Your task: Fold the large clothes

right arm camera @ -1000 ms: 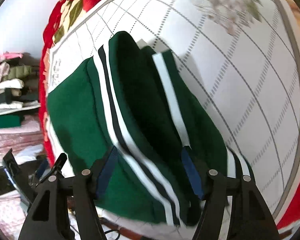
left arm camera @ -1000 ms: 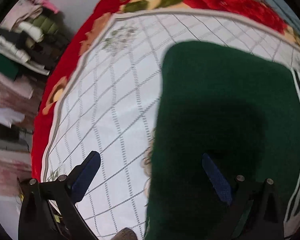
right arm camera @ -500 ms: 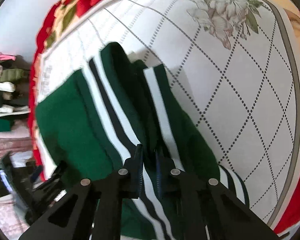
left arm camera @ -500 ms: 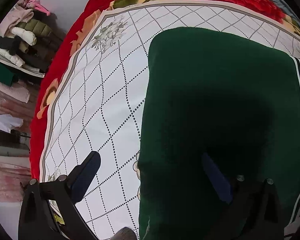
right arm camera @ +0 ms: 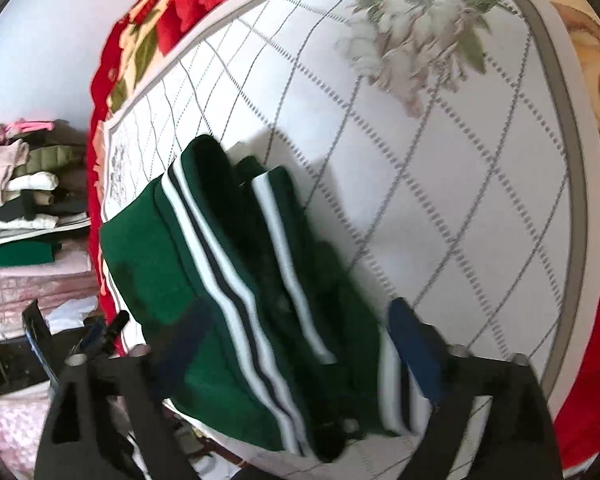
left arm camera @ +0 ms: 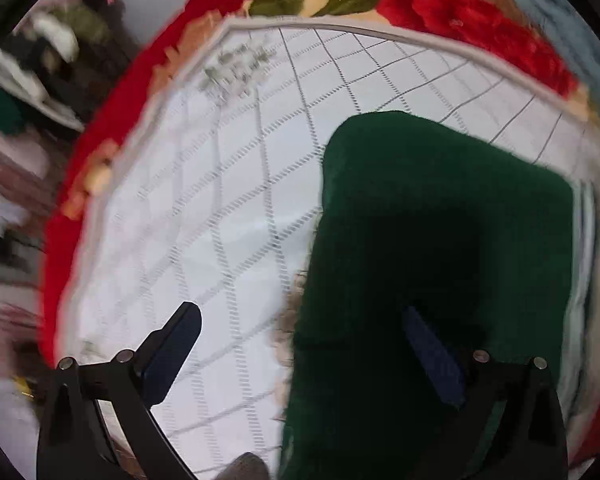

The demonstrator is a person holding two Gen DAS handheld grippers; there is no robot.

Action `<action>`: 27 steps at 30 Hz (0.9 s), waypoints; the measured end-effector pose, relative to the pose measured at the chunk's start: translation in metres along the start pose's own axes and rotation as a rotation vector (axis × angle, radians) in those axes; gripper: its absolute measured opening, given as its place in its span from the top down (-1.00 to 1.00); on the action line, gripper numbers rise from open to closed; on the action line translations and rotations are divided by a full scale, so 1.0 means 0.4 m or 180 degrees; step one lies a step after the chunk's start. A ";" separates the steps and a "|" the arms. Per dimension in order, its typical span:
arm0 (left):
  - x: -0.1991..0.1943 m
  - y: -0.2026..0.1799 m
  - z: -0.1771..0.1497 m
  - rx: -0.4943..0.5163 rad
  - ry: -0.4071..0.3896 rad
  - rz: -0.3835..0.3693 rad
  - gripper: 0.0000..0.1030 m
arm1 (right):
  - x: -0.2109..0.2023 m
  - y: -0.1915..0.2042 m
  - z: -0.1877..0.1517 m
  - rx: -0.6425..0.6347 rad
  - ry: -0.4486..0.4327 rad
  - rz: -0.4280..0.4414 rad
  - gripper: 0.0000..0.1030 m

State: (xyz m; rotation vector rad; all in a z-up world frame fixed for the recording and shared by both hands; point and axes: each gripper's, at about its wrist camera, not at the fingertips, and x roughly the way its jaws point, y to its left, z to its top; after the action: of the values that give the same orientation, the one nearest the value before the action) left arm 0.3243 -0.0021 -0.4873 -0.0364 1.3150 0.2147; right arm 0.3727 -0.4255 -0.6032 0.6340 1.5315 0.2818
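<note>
The green striped garment [right arm camera: 236, 300] lies folded on the quilted bed cover [right arm camera: 440, 184]. Both the left gripper [left arm camera: 300, 344] and right gripper [right arm camera: 296, 332] hang spread open, empty. Soft, thick fabric likely slumps; the striped hem edge suits pinching.

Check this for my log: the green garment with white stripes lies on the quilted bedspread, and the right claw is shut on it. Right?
Not quite. In the right wrist view the right claw is open over the green garment, gripping nothing. The garment does lie on the quilted bedspread.

Bare quilted bed [right arm camera: 440, 200] lies beyond and right of the folded green garment [right arm camera: 228, 280]. To its left, a stack of clothes [right arm camera: 24, 200] crowds the bedside.
</note>
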 end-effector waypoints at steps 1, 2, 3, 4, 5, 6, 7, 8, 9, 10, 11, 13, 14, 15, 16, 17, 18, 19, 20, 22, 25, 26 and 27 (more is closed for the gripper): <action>0.013 0.011 -0.002 -0.0055 0.0057 -0.0182 -1.00 | 0.003 -0.018 0.001 -0.0005 0.0010 0.0073 -0.90; 0.036 0.029 -0.007 -0.0139 0.0156 -0.0440 -1.00 | 0.019 -0.039 0.004 -0.0006 0.0049 0.0260 -0.91; 0.060 0.045 -0.014 -0.0208 0.0240 -0.0634 -1.00 | 0.055 -0.071 0.007 0.0031 0.0176 0.0564 -0.92; 0.076 0.056 -0.020 -0.0247 0.0296 -0.0757 -1.00 | 0.085 -0.087 0.007 0.0078 0.0250 0.0705 -0.94; 0.091 0.066 -0.025 -0.0267 0.0347 -0.0880 -1.00 | 0.124 -0.113 0.007 0.0140 0.0347 0.0907 -0.96; 0.104 0.075 -0.030 -0.0256 0.0382 -0.1024 -1.00 | 0.153 -0.129 0.006 0.0162 0.0420 0.1034 -0.96; 0.110 0.078 -0.032 -0.0236 0.0394 -0.1107 -1.00 | 0.188 -0.139 0.004 0.0172 0.0519 0.1190 -1.00; 0.119 0.082 -0.034 -0.0205 0.0406 -0.1205 -1.00 | 0.208 -0.128 0.001 0.0135 0.0527 0.1252 -1.00; 0.123 0.081 -0.035 -0.0186 0.0409 -0.1287 -1.00 | 0.219 -0.115 0.003 0.0033 0.0531 0.1285 -1.00; 0.132 0.080 -0.035 -0.0173 0.0420 -0.1378 -1.00 | 0.230 -0.094 0.010 -0.0067 0.0562 0.1327 -1.00; 0.144 0.077 -0.034 -0.0168 0.0461 -0.1434 -1.00 | 0.236 -0.082 0.011 -0.0135 0.0594 0.1392 -1.00; 0.161 0.069 -0.029 -0.0141 0.0533 -0.1539 -1.00 | 0.251 -0.063 0.014 -0.0193 0.0712 0.1467 -1.00; 0.166 0.065 -0.025 -0.0121 0.0546 -0.1568 -1.00 | 0.262 -0.052 0.013 -0.0204 0.0777 0.1509 -1.00; 0.169 0.062 -0.022 -0.0102 0.0539 -0.1621 -1.00 | 0.264 -0.049 0.004 -0.0233 0.0846 0.1533 -1.00; 0.171 0.059 -0.016 -0.0072 0.0525 -0.1670 -1.00 | 0.274 -0.032 0.003 -0.0267 0.0905 0.1515 -1.00; 0.169 0.057 -0.015 -0.0035 0.0505 -0.1668 -1.00 | 0.277 -0.022 -0.009 -0.0258 0.0956 0.1554 -1.00; 0.168 0.060 -0.008 0.0009 0.0474 -0.1630 -1.00 | 0.279 -0.003 -0.023 -0.0175 0.1032 0.1747 -1.00; 0.168 0.068 -0.002 0.0029 0.0446 -0.1617 -1.00 | 0.279 0.017 -0.032 -0.0127 0.1079 0.1925 -1.00; 0.169 0.080 0.005 0.0035 0.0440 -0.1643 -1.00 | 0.265 0.047 -0.053 -0.0160 0.1136 0.2160 -1.00; 0.182 0.103 0.022 0.0042 0.0482 -0.1758 -1.00 | 0.255 0.076 -0.077 -0.0289 0.1130 0.2126 -1.00; 0.191 0.102 0.035 0.0183 0.0511 -0.1858 -1.00 | 0.306 0.049 -0.099 -0.0117 0.0994 0.1406 -1.00; 0.190 0.091 0.038 0.0245 0.0497 -0.1865 -0.99 | 0.331 0.039 -0.106 -0.0028 0.0949 0.1264 -1.00; 0.187 0.080 0.041 0.0298 0.0452 -0.1862 -0.98 | 0.333 0.045 -0.109 -0.0004 0.0864 0.1242 -1.00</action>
State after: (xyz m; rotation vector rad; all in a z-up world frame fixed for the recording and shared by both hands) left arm 0.3521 0.0418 -0.5520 -0.3567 1.3982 -0.3528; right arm 0.3405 -0.3292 -0.7012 0.9226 1.6567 0.6877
